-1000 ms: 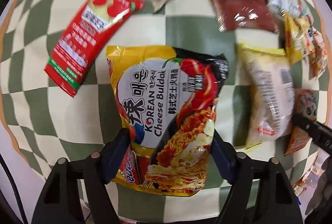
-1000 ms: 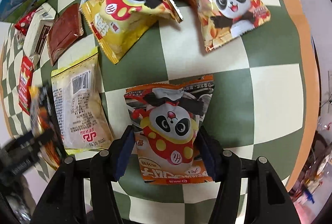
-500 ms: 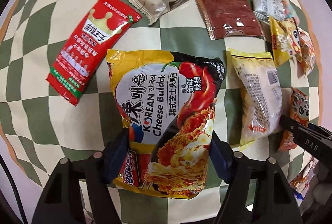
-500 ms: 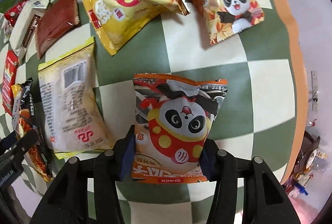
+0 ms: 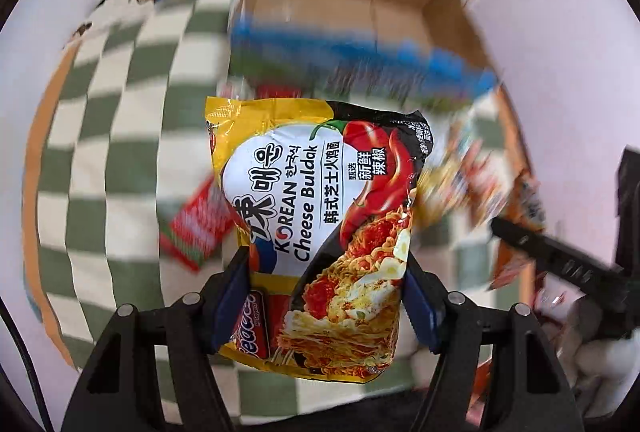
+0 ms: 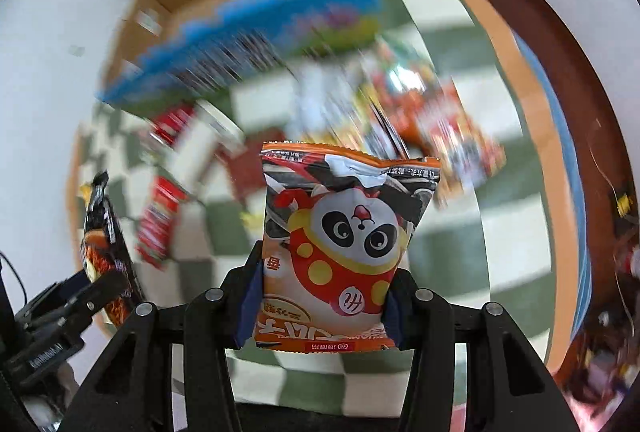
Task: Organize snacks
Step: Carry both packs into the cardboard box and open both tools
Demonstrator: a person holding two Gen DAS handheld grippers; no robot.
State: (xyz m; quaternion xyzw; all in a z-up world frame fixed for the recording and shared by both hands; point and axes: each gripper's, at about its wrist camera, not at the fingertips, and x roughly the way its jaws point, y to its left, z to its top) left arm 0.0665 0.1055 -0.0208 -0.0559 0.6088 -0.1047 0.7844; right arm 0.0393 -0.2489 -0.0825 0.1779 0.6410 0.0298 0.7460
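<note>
Snacks in transit: a Cheese Buldak noodle packet point(image 5: 316, 232) is clamped in the left gripper point(image 5: 326, 296) and a panda snack bag point(image 6: 340, 252) in the right gripper point(image 6: 320, 306), both just lifted off the checkered cloth point(image 5: 112, 120) toward the cardboard box point(image 5: 348, 4) beyond it, jaws having closed tighter.

Glossy plastic noodle pack point(image 5: 320, 232) & panda bag point(image 6: 344, 248), matt cardboard box point(image 5: 360, 4), woven check cloth point(image 5: 120, 112).

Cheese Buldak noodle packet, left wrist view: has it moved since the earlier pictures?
Yes. The noodle packet, clamped in the left gripper, has lifted off the checkered cloth, which now looks farther away.
</note>
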